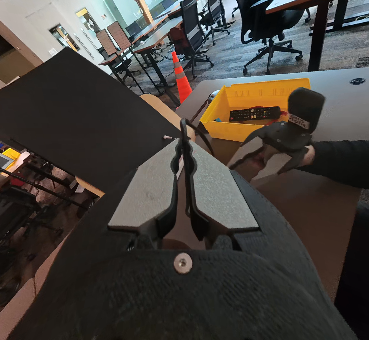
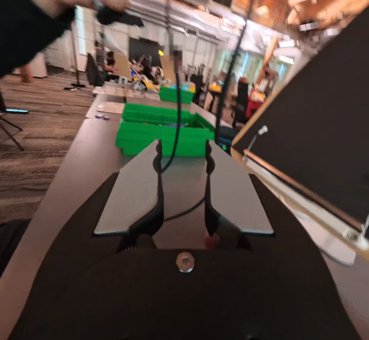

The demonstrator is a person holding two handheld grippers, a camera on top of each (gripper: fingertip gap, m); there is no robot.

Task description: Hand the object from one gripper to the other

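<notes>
The left gripper is clamped on a thin black cable, which runs up between its fingers and loops just past the tips. To its right, the right gripper hangs near, jaws parted and holding nothing, above the dark table. Beyond it sits a yellow bin with a remote inside. In the blurred right wrist view, what seems the same cable hangs just ahead of the spread fingertips, green bins behind.

A thin black cable stands upright, pinched between the left gripper fingers. Its top loops over and trails down right.
</notes>
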